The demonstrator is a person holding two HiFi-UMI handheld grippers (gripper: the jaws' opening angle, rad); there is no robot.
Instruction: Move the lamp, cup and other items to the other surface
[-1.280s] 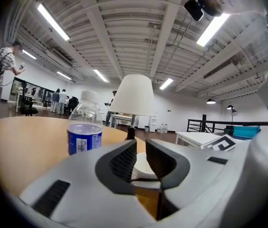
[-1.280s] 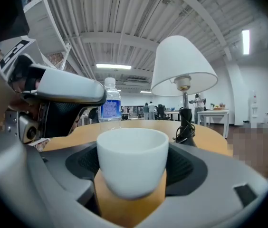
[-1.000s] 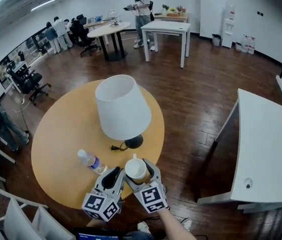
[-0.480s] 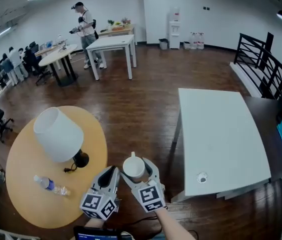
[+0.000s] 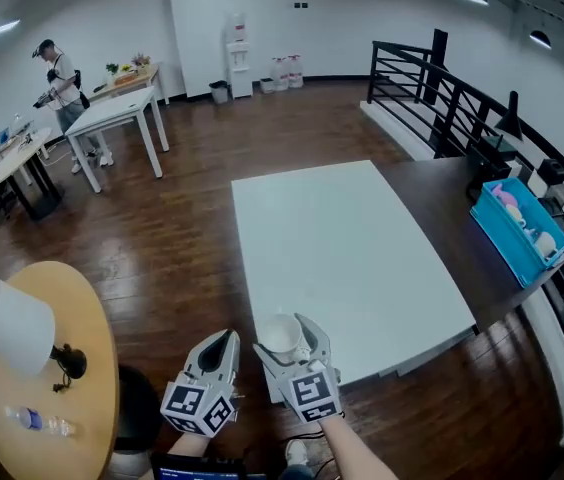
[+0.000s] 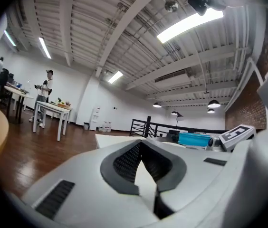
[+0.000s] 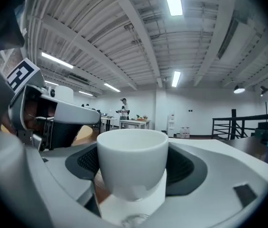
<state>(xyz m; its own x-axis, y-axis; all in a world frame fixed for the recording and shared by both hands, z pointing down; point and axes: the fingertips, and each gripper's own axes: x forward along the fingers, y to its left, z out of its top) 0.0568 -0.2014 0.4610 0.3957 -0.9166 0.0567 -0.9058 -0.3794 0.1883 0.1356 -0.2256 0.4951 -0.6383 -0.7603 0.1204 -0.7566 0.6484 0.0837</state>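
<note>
My right gripper (image 5: pixel 284 342) is shut on a white cup (image 5: pixel 281 332) and holds it upright over the near edge of the white rectangular table (image 5: pixel 347 248). In the right gripper view the cup (image 7: pixel 132 163) fills the space between the dark pads. My left gripper (image 5: pixel 220 352) hangs just left of it, shut and with nothing in it; its pads (image 6: pixel 124 163) meet in the left gripper view. The white-shaded lamp (image 5: pixel 14 325) and a plastic water bottle (image 5: pixel 38 423) stand on the round yellow table (image 5: pixel 82 368) at the lower left.
A blue bin (image 5: pixel 518 225) with small items sits on a dark counter at the right, beside a black railing (image 5: pixel 442 83). A person (image 5: pixel 57 76) stands by a far white table (image 5: pixel 114 113). A dark stool (image 5: pixel 140 408) is beside the round table. Wooden floor lies between the tables.
The view has swung right from the round table to the white table. My right gripper carried the cup along, away from the lamp and bottle. The left gripper stayed beside it.
</note>
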